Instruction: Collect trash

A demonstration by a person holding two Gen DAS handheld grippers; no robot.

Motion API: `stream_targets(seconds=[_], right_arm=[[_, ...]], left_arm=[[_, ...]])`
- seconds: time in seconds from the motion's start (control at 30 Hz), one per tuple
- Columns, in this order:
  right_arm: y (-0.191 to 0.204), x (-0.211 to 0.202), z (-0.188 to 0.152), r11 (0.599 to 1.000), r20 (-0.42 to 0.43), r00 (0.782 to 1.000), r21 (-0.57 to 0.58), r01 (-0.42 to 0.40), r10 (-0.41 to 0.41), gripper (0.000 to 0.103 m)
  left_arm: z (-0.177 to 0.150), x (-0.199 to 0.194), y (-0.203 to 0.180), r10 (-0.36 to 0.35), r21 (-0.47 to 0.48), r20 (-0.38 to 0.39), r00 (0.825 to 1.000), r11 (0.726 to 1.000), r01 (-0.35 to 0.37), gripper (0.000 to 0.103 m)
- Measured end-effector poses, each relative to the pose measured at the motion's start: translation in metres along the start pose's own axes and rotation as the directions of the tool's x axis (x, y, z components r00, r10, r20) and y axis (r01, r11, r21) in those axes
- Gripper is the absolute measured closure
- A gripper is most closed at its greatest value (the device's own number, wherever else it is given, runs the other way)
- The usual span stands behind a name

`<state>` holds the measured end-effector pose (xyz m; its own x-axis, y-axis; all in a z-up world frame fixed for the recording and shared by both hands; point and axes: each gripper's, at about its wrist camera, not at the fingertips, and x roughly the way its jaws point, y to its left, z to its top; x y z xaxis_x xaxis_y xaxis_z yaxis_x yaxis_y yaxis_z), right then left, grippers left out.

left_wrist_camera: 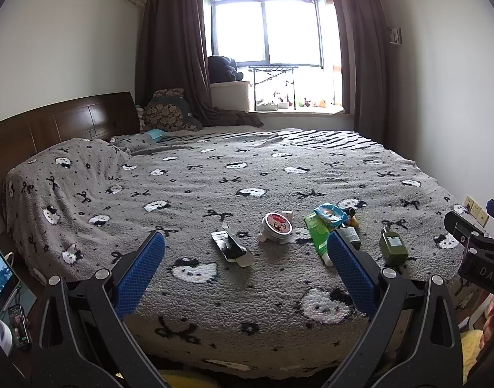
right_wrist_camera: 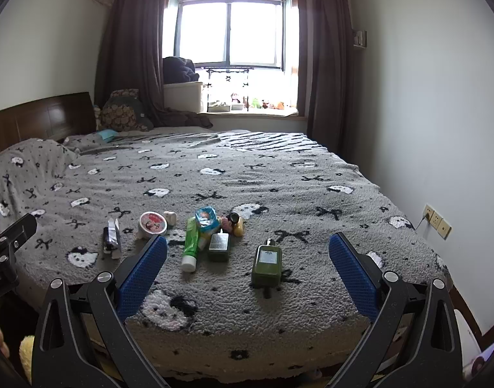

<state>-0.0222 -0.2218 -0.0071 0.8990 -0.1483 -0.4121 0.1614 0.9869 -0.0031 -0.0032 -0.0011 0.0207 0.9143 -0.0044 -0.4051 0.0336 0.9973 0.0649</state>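
Closest thing in the left wrist view is the left gripper (left_wrist_camera: 246,274) itself, blue-padded jaws spread wide with nothing between them, hanging just off the near edge of the bed (left_wrist_camera: 85,174). Straight out ahead, a bit left of the centre line, lies the torn silver box (left_wrist_camera: 231,248), long axis running roughly away from the camera and angled slightly right. Just past it is the round pink-lidded tub (left_wrist_camera: 277,223). The green tube (left_wrist_camera: 318,236) sits partly behind the right-hand pad, so the left side only gets a clipped look at it. The dark green bottle (left_wrist_camera: 393,246) is further right, outside the jaws' span. The other tool pokes in at the far right edge.

Right wrist view: the right gripper (right_wrist_camera: 247,274) is nearest, jaws also wide apart and empty. The dark green bottle (right_wrist_camera: 267,265) sits dead ahead between the pads, upright-ish in frame with its cap pointing away, so its long axis lines up with the approach. The green tube (right_wrist_camera: 191,242) lies left of centre, white cap toward the camera. The blue wrapper (right_wrist_camera: 206,217) rests on the pile behind it.

My read: the box is the left's pick, the bottle the right's, and the bottle would need the jaws closing across its width. Which bits count as trash I can't tell for sure.
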Motion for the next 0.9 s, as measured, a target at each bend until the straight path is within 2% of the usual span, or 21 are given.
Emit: stream_targets(seconds=[0.5, 0.67, 0.9], right_arm=[[0.0, 0.002, -0.001, 1.0, 0.014, 1.0, 0.0, -0.005, 0.005, 0.003], [-0.003, 0.008, -0.006, 1.0, 0.029, 0.999, -0.008, -0.013, 0.013, 0.003], [-0.013, 0.027, -0.018, 1.0, -0.005, 1.0, -0.004, -0.023, 0.023, 0.003]], left_arm=[[-0.001, 0.002, 0.002, 0.006, 0.004, -0.005, 1.0, 1.0, -0.006, 0.008], [-0.009, 0.014, 0.003, 0.015, 0.011, -0.025, 1.0, 1.0, -0.015, 0.008], [-0.027, 0.042, 0.005, -0.003, 0.003, -0.077, 0.997, 1.0, 0.004, 0.008]])
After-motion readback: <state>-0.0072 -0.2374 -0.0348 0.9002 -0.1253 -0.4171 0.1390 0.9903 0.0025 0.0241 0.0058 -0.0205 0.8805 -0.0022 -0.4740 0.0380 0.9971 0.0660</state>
